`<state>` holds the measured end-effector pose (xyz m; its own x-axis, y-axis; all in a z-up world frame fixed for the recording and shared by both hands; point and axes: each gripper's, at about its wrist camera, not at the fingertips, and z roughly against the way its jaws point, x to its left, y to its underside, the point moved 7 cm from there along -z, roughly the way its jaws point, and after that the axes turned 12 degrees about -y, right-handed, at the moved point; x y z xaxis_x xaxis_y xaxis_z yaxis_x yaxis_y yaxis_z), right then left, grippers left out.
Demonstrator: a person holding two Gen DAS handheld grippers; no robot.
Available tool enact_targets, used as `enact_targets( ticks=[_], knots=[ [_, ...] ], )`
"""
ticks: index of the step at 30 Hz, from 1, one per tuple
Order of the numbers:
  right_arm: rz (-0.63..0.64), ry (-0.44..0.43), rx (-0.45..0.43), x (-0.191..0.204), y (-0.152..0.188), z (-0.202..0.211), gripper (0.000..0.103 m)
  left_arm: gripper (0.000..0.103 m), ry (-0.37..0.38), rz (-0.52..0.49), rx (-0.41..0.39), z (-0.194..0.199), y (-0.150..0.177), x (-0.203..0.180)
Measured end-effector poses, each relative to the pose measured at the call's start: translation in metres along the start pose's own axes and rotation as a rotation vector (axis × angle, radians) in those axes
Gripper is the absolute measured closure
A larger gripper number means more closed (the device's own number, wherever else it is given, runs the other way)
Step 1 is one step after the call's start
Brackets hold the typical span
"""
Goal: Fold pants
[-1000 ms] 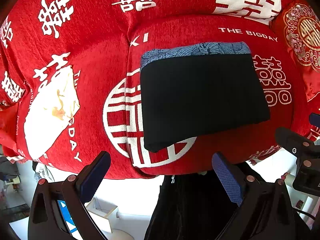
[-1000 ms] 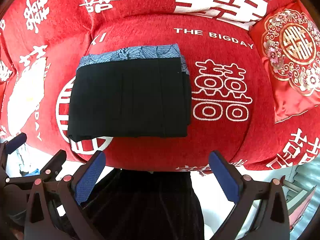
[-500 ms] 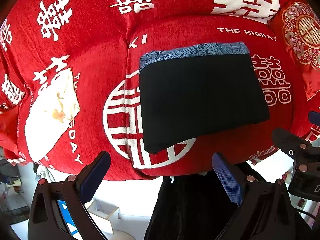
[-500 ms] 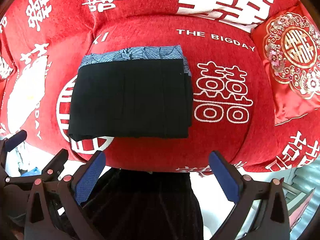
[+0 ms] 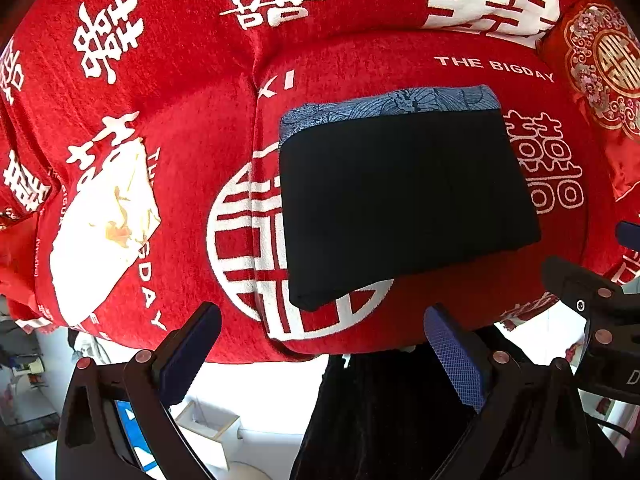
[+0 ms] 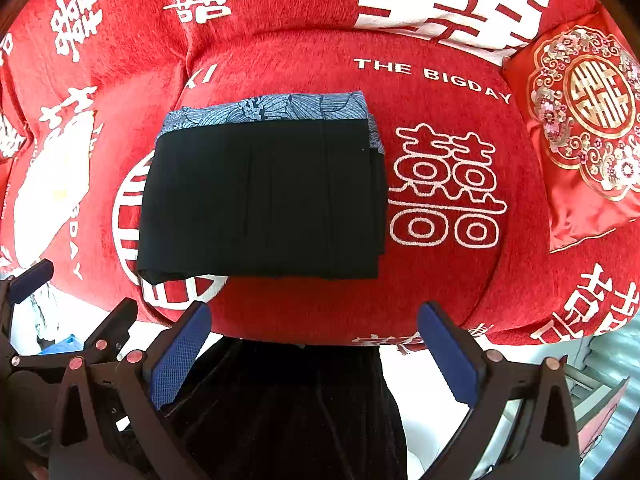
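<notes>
I held the left hand-held gripper [image 5: 320,356] and right hand-held gripper [image 6: 316,356] wide and empty, clear of the black pants [image 6: 264,200], which lay folded at 12 o'clock on a blue garment [image 6: 280,110] on the red sofa [image 6: 440,280]; folding looked finished.

Light: we see bright, even light on the red cover [image 5: 192,128].
Glare: the pale floor [image 5: 260,392] below washes out to white.
Shadows: faint (the black pants [image 6: 264,196] show little detail).
Edges: strong fisheye bending, dark corners.
Focus: sharp centrally.
</notes>
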<state>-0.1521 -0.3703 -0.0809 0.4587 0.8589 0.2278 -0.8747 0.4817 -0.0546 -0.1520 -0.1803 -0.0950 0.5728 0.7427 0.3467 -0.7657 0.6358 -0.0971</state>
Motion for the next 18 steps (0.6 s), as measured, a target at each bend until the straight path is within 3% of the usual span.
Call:
enact_targets(
  ticks=[18],
  knots=[
    [0.0,0.0,0.003,0.0004,-0.0007,-0.0012,0.0,0.001,0.013,0.005,-0.025,0.0034,-0.0034,-0.0056]
  ],
)
